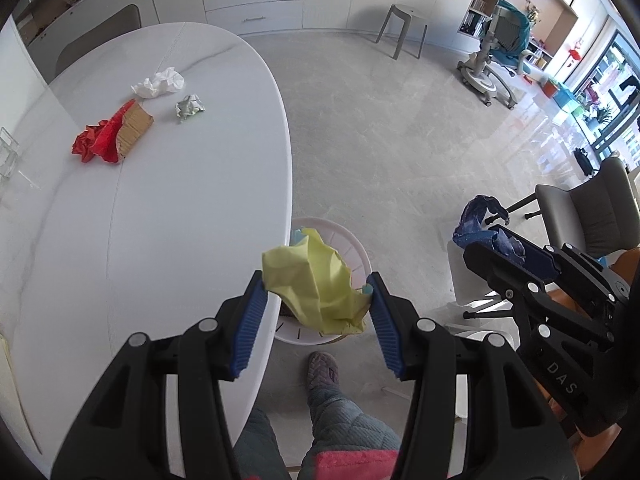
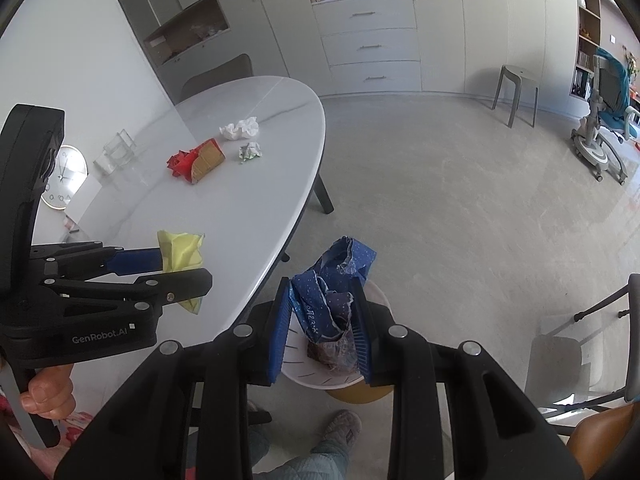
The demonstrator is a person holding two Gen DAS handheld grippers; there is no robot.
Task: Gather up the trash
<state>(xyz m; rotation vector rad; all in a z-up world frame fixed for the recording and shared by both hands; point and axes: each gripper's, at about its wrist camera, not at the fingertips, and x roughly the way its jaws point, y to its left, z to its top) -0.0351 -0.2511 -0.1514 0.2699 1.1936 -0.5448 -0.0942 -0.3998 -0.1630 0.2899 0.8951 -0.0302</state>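
My left gripper (image 1: 318,294) is shut on a crumpled yellow paper (image 1: 316,284) and holds it over the white trash bin (image 1: 356,248) by the table edge. My right gripper (image 2: 322,316) is shut on a crumpled blue wrapper (image 2: 332,288) above the same bin (image 2: 320,376). On the white oval table (image 1: 180,208) lie a red wrapper with brown card (image 1: 112,136), a white paper wad (image 1: 160,83) and a small greenish wad (image 1: 190,107). They also show in the right wrist view: the red wrapper (image 2: 194,162), the white wad (image 2: 240,129), the greenish wad (image 2: 250,151).
A glass container (image 2: 118,150) and a clock (image 2: 66,176) stand at the table's far left. A grey stool (image 2: 516,94), chairs (image 1: 588,212) and a blue child seat (image 2: 608,120) stand on the floor. My legs and slipper (image 1: 322,372) are below the grippers.
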